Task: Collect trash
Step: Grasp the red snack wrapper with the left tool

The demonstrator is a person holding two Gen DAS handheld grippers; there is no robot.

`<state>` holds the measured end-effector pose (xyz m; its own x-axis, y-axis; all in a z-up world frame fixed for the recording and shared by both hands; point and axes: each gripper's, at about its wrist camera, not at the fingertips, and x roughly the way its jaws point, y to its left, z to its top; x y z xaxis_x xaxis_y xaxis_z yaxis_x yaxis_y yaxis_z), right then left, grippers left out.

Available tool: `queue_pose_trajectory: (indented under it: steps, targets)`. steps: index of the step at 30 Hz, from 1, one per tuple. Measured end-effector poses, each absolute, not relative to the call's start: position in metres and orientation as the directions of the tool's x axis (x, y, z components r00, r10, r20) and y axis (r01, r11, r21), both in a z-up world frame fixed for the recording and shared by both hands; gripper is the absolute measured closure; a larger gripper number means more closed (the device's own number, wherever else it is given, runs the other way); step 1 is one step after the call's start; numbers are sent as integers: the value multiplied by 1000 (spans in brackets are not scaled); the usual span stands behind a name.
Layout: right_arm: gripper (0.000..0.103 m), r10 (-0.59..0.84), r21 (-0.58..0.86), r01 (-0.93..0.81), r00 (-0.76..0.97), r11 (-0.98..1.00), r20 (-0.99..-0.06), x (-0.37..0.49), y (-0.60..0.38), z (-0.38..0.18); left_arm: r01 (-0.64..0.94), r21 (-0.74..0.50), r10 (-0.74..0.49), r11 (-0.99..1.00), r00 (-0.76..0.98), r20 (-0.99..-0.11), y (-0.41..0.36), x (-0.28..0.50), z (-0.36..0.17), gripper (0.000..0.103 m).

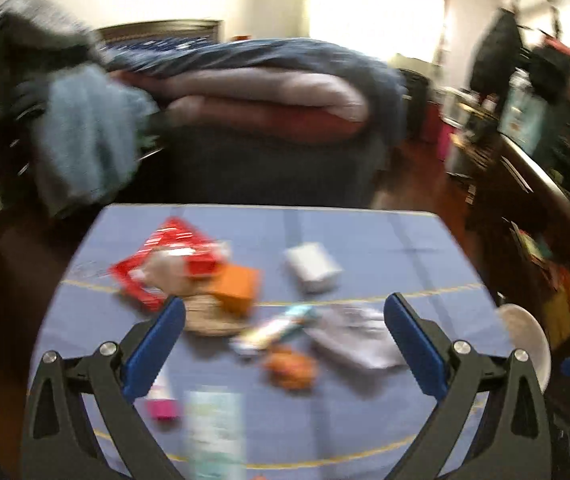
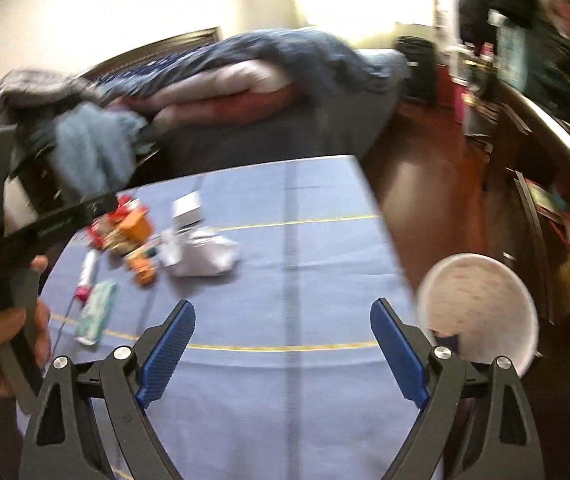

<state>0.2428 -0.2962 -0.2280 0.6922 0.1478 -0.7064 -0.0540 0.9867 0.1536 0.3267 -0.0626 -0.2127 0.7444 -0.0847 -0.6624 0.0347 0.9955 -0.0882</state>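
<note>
The trash sits in a loose heap on your table [image 1: 365, 240], which is covered in a blue cloth with thin yellow lines. Both views are motion-blurred, so the finer details cannot be read. At the far left of the heap lies a red wrapper [image 1: 165, 260], with an orange box [image 1: 237, 286] against its near edge and a small white box [image 1: 312, 266] a little apart to the right. Nearer to you there is a crumpled white wrapper [image 1: 355, 338], an orange scrap [image 1: 289, 366] beside it, a pale green packet [image 1: 215, 432] and a tube with a pink cap [image 1: 161, 402].

Your left gripper [image 1: 285, 320] hangs above the near side of the heap with its blue-padded fingers [image 1: 157, 344] spread wide — nothing is between them. Your right gripper [image 2: 283, 328] is over bare cloth well to the right of the trash, its fingers [image 2: 167, 354] equally wide apart and holding nothing. In the right wrist view your left hand [image 2: 3, 332] shows at the left edge, wrapped round the other gripper's handle.

A white bin [image 2: 479, 308] stands just off the table's right edge, on the reddish wooden floor [image 2: 425, 184]. Beyond the table is a bed [image 1: 265, 92] piled with dark blue and pink bedding, a blue towel [image 1: 85, 136] hanging to its left.
</note>
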Motion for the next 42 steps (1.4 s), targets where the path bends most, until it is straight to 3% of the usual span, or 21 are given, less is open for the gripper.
queue_pose_trajectory:
  steps: [4, 10, 14, 20, 24, 29, 31, 32, 33, 34, 36, 42]
  targets:
    - [14, 182, 135, -123, 675, 983, -715, 250, -259, -233, 5, -109, -78, 994, 733, -676, -10, 354, -224, 3]
    - [14, 195, 102, -177, 655, 979, -730, 260, -218, -238, 58, -60, -83, 997, 720, -689, 13, 394, -244, 3]
    - [14, 186, 88, -181, 643, 980, -743, 268, -208, -245, 6, -42, -34, 999, 718, -695, 36, 413, -254, 3]
    - [14, 194, 95, -189, 627, 977, -754, 279, -196, -252, -131, -229, -77, 965, 689, -720, 90, 438, -272, 3]
    - [14, 196, 86, -201, 625, 976, -756, 283, -189, -254, -126, -244, -107, 962, 647, -755, 92, 463, -283, 6]
    - [14, 183, 77, -193, 630, 978, -755, 285, -189, -253, -79, -268, -169, 960, 600, -782, 78, 485, -296, 21]
    - [14, 175, 71, -186, 634, 980, -753, 286, -191, -252, -72, -272, -181, 960, 583, -792, 74, 494, -301, 38]
    - [14, 170, 68, -181, 638, 981, -751, 287, -192, -251, -73, -262, -172, 962, 583, -794, 73, 495, -302, 56]
    - [14, 164, 66, -174, 642, 983, -749, 289, -194, -251, -68, -247, -163, 967, 583, -796, 70, 496, -301, 86]
    - [14, 157, 63, -167, 644, 984, -749, 290, -196, -251, -51, -255, -182, 966, 568, -802, 68, 499, -303, 93]
    - [14, 142, 60, -147, 647, 987, -749, 295, -200, -253, -34, -288, -219, 957, 569, -793, 67, 500, -302, 94]
    - [14, 138, 88, -111, 618, 990, -774, 318, -208, -268, -18, -259, -177, 966, 685, -707, 67, 477, -274, 96]
